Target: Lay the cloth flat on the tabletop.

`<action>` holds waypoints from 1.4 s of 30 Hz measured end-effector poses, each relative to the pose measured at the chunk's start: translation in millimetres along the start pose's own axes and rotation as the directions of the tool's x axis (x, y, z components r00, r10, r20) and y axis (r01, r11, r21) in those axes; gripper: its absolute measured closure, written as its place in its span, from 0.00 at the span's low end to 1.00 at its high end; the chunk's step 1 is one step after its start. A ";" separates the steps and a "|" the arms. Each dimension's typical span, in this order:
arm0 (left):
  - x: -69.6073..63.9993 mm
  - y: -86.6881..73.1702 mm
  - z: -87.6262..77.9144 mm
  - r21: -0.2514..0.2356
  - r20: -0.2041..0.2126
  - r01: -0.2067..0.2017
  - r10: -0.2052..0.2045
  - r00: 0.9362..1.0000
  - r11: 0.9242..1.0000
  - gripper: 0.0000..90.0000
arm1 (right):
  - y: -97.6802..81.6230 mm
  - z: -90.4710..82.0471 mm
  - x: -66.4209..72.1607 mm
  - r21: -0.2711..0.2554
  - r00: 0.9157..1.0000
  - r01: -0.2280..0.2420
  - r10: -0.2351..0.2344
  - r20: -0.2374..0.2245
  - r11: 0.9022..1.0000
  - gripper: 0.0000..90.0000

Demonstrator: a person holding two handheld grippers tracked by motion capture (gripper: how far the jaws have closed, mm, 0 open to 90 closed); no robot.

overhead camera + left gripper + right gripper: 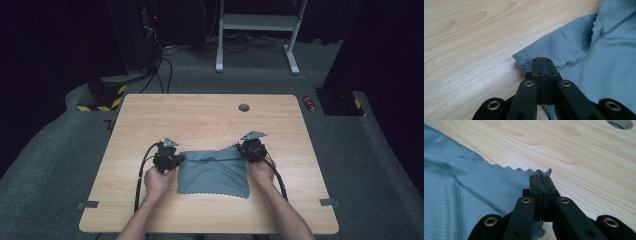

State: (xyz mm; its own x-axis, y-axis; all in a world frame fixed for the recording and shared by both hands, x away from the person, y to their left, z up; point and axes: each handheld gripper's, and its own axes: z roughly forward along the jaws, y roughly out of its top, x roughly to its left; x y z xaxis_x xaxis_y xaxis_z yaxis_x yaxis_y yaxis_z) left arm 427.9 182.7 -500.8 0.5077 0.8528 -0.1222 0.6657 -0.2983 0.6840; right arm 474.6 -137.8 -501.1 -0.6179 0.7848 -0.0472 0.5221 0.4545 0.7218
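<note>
A grey-blue cloth (215, 175) with a fine grid weave and scalloped edges lies on the wooden table (200, 115), near the front middle. My left gripper (180, 157) is at the cloth's far left corner. In the left gripper view its jaws (541, 60) are pressed together with that corner of the cloth (599, 62) pinched between them. At the far right corner my right gripper (241, 149) is also shut, and the right gripper view shows the jaws (540, 178) clamped on the cloth's (461, 190) wavy edge. A fold runs across the cloth's far side.
A round cable hole (244, 107) sits in the table's far middle and appears at the top right of the right gripper view (620, 123). Bare wood surrounds the cloth. On the floor beyond are a white desk frame (255, 22), cables and a red can (310, 103).
</note>
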 end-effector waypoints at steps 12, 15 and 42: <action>2.1 0.3 -4.8 -0.010 -0.006 0.018 -0.018 1.000 1.000 0.87 | 2.7 -7.5 -0.7 -0.041 1.000 -0.006 0.006 0.007 0.999 0.99; -0.7 0.5 -4.7 -0.013 -0.022 0.004 -0.004 1.000 1.000 0.75 | 2.8 -7.7 -3.1 -0.045 1.000 -0.024 0.024 0.009 0.999 0.99; 8.6 35.2 34.1 0.072 -0.096 0.010 -0.003 0.995 0.997 1.00 | 21.6 -1.5 -13.9 -0.047 0.995 -0.021 0.026 0.093 0.999 0.99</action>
State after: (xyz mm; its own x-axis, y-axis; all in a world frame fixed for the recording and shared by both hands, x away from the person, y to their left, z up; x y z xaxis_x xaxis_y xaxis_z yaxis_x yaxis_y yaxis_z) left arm 474.4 164.9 -502.3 0.4508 0.8910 -0.0543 0.7082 -0.3199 0.6294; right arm 493.5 -139.5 -483.9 -0.5468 0.8321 -0.0927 0.5067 0.4171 0.7545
